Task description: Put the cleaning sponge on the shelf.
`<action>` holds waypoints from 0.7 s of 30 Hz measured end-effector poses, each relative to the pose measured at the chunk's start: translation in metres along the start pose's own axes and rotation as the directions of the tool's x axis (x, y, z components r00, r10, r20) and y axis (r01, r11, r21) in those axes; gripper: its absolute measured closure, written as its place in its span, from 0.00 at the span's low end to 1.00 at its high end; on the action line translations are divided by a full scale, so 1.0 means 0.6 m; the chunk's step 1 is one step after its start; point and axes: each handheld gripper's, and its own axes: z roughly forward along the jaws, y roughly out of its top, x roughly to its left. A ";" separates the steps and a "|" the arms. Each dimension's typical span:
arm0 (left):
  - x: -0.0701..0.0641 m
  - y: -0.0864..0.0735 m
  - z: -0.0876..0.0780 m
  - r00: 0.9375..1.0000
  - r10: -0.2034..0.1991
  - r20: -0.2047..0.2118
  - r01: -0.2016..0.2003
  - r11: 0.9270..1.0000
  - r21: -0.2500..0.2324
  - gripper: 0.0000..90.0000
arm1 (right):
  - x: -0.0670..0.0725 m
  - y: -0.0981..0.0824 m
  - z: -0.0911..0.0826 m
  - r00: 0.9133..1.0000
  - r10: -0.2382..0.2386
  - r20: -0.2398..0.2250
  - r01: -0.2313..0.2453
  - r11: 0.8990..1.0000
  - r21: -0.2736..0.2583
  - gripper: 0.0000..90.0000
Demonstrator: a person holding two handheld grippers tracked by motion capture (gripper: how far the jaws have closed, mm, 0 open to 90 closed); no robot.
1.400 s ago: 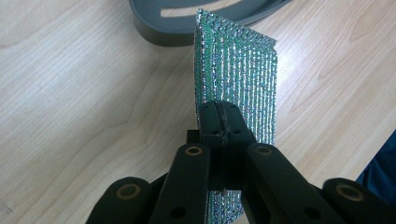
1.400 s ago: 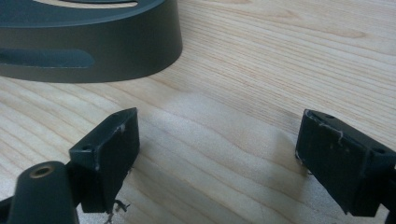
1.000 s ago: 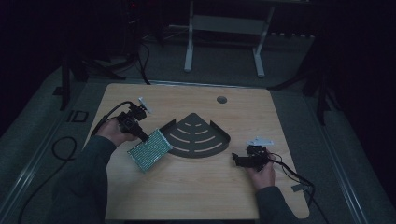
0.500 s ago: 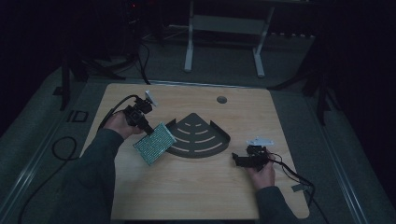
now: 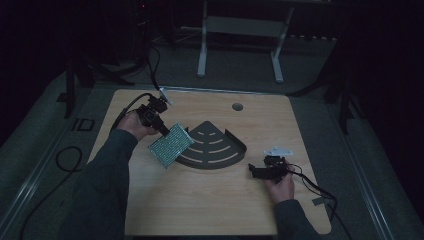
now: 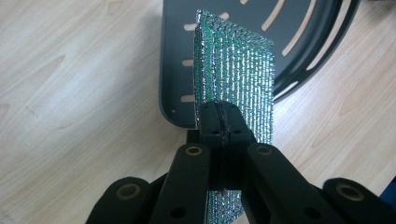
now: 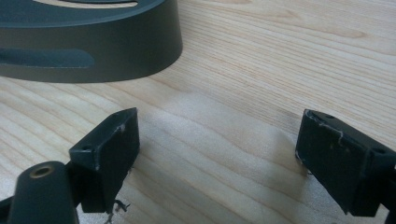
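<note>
Green sparkly scouring pad [image 6: 236, 74] is hanging edge-on in the left gripper [image 6: 219, 122], jaws clamped tight on its near edge, lifted clear of the bench [image 5: 210, 200] and overlapping the left corner of the dark slotted fan-shaped tray [image 5: 220, 145]. Right gripper [image 7: 217, 158] is sitting low on the bench just beside the tray's curved wall, jaws standing wide apart, gripping nothing.
</note>
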 end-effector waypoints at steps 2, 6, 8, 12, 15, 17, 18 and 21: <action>0.002 0.006 -0.002 1.000 0.002 -0.005 -0.002 1.000 0.002 1.00 | 0.000 0.000 0.000 1.000 0.000 0.000 0.000 1.000 0.000 0.15; 0.004 0.016 -0.003 1.000 0.000 -0.022 0.000 1.000 0.002 1.00 | 0.000 0.000 0.000 1.000 0.000 -0.001 0.000 1.000 0.000 0.14; 0.004 0.021 -0.004 1.000 -0.002 -0.026 0.002 1.000 0.001 1.00 | 0.000 0.000 0.000 1.000 0.001 -0.001 -0.001 1.000 -0.001 0.14; 0.002 0.032 -0.003 1.000 -0.003 -0.028 0.004 1.000 0.004 1.00 | 0.000 0.000 0.000 1.000 0.000 -0.001 0.000 1.000 -0.001 0.15; 0.001 0.039 0.001 0.999 -0.001 -0.034 0.001 1.000 0.017 1.00 | 0.000 0.000 0.000 1.000 0.000 -0.001 0.000 1.000 -0.001 0.15; 0.001 0.044 0.002 0.999 -0.001 -0.037 0.001 1.000 0.020 1.00 | 0.000 0.000 0.000 1.000 0.001 -0.001 -0.001 1.000 0.000 0.15; 0.001 0.047 0.002 0.999 0.000 -0.040 0.001 1.000 0.023 1.00 | 0.000 0.000 0.000 1.000 0.001 -0.001 -0.001 1.000 0.000 0.15; 0.000 0.055 0.002 0.999 0.001 -0.047 0.000 1.000 0.020 1.00 | 0.000 0.000 0.000 1.000 -0.002 -0.001 0.002 1.000 -0.002 0.14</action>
